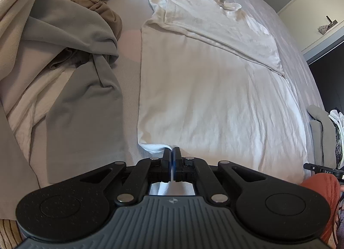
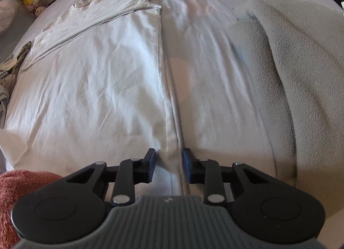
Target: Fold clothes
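While our left gripper [image 1: 172, 152] pinches the near hem of the flat white cotton T-shirt [image 1: 204, 98] at lower centre, our right gripper [image 2: 168, 158] straddles, half-open, its right edge without pressing.

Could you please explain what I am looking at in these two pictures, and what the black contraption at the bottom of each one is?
Each black contraption is a hand-held gripper with a camera looking out along its jaws; a person holds one in each hand. The left gripper has its jaws shut on the near hem of a white T-shirt spread on a bed. The right gripper has its jaws open astride the shirt's other near edge, not pressing it. Beside the shirt lie a pile of unfolded clothes and a grey fleece blanket.
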Action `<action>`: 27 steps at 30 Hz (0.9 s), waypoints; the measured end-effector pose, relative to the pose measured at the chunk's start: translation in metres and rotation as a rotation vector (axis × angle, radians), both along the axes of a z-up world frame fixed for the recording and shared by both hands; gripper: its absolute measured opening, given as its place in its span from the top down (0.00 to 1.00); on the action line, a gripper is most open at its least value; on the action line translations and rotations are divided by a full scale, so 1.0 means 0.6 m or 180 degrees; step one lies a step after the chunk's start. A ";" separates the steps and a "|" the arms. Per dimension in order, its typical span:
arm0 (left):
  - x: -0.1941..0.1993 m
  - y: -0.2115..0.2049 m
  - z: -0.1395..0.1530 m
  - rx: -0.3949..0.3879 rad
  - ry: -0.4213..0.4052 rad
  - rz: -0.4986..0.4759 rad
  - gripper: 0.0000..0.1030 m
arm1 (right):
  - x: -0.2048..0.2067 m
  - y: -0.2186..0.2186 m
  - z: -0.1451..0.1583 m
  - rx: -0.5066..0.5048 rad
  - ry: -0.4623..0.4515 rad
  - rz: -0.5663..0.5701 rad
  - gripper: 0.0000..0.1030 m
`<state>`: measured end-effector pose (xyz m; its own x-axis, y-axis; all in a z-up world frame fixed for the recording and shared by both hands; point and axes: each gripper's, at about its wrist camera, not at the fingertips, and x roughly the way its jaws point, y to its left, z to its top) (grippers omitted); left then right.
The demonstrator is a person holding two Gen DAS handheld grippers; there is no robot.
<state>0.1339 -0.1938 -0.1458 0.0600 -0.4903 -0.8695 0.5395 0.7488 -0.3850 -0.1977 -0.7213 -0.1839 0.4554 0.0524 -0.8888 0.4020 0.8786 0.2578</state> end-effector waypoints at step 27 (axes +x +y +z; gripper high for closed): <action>0.049 -0.025 0.080 -0.0245 -0.0870 0.0101 1.00 | 0.101 -0.066 0.119 0.0137 -0.0961 -0.0466 0.97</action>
<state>0.1635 -0.2088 -0.0976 0.3034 -0.5484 -0.7792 0.6079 0.7412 -0.2849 -0.1373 -0.7611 -0.1126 0.7031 0.0016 -0.7111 0.4231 0.8028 0.4201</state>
